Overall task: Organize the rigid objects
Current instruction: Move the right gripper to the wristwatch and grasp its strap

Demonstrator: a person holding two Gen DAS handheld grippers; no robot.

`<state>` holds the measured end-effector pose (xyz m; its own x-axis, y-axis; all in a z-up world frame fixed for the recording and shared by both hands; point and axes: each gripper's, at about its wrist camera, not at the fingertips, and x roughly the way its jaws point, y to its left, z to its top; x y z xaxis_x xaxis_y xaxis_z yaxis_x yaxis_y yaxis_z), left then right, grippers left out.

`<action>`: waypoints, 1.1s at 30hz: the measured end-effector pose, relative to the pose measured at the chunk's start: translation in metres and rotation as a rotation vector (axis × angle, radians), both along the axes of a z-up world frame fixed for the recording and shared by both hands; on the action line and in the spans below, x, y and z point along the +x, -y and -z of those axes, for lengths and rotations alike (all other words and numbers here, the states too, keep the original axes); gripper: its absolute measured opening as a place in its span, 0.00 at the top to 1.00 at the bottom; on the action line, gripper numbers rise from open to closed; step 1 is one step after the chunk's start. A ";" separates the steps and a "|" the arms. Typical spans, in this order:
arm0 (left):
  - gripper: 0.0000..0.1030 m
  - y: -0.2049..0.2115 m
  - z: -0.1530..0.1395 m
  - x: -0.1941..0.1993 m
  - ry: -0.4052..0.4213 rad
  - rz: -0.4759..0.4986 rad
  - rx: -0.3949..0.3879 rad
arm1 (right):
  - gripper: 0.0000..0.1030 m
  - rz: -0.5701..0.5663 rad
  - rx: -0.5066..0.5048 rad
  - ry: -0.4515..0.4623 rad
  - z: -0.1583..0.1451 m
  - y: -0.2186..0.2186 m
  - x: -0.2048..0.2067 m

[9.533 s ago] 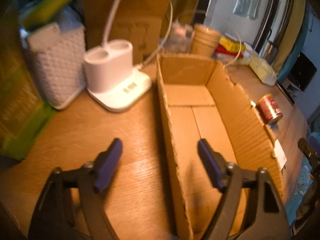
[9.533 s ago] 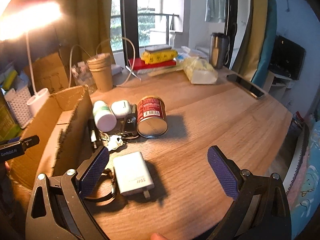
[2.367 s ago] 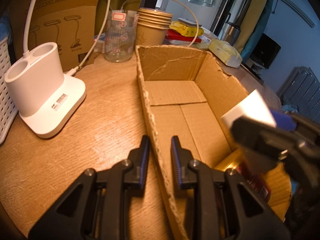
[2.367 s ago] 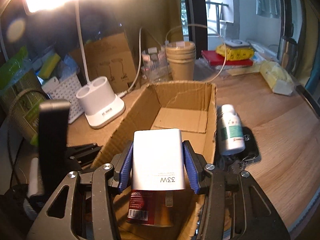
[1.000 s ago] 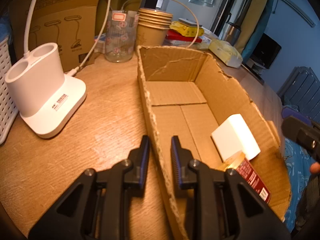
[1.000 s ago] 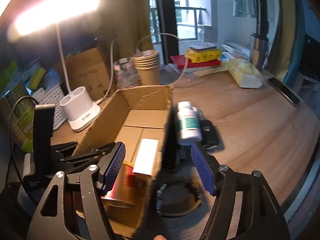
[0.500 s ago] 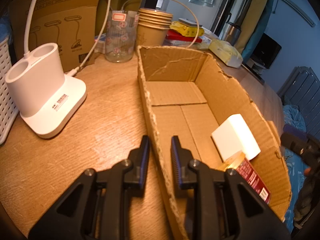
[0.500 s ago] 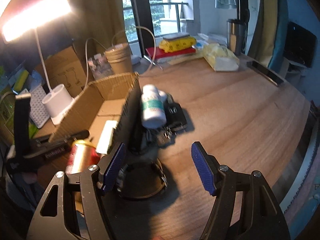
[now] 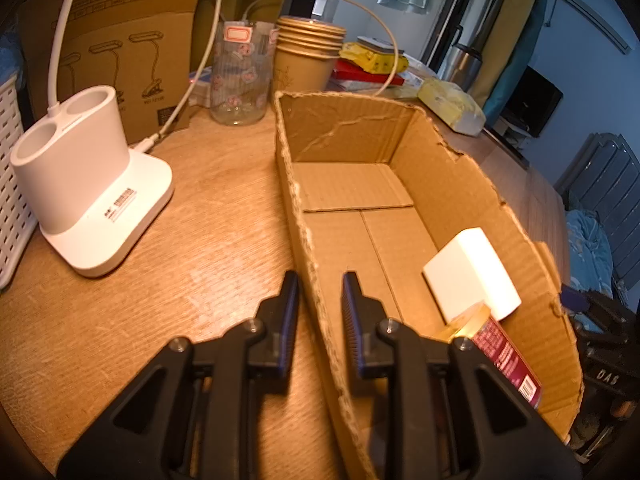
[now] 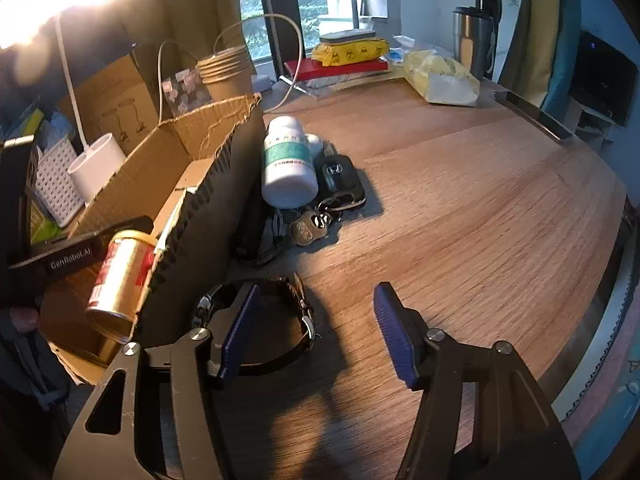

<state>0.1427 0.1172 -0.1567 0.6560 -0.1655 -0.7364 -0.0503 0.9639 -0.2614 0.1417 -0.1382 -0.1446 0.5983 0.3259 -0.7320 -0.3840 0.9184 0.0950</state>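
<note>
Left wrist view: the left tongs [image 9: 318, 312] are closed down on the near side wall of the cardboard box [image 9: 472, 184], one finger outside over the worktop [image 9: 208, 248] and one inside, the wall pinched between the pads. Inside the box, toward its right wall, a white charger [image 9: 472, 280] leans on a red and gold can [image 9: 502, 354] lying on its side. The far half of the box floor is bare cardboard. Beyond the box stand a white lamp base [image 9: 92, 184], a glass [image 9: 240, 80] and stacked paper cups [image 9: 306, 60].

Right wrist view: the right tongs [image 10: 316, 330] are spread wide and hold nothing. They hover over the worktop [image 10: 480, 220] just outside the box [image 10: 208, 220]. A black wristwatch [image 10: 280, 320] lies under the left finger, beside the box wall. Farther ahead lie a white pill bottle [image 10: 288, 164], a car key fob [image 10: 342, 180] and keys [image 10: 310, 226], close together against the box. The can [image 10: 120, 276] shows inside the box.
</note>
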 end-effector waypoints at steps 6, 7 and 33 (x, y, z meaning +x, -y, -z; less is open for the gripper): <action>0.77 0.000 0.000 0.000 0.000 0.001 0.000 | 0.45 -0.047 0.017 -0.006 0.002 -0.002 -0.003; 0.77 0.000 0.000 0.000 0.000 0.003 0.000 | 0.45 -0.065 0.022 -0.007 0.001 -0.003 -0.005; 0.77 -0.001 0.001 0.003 -0.007 0.016 -0.001 | 0.47 -0.226 -0.109 0.103 0.001 -0.018 -0.024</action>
<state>0.1460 0.1183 -0.1581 0.6480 -0.1770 -0.7408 -0.0365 0.9643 -0.2624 0.1176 -0.1203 -0.1460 0.5920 0.3825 -0.7094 -0.5833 0.8107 -0.0496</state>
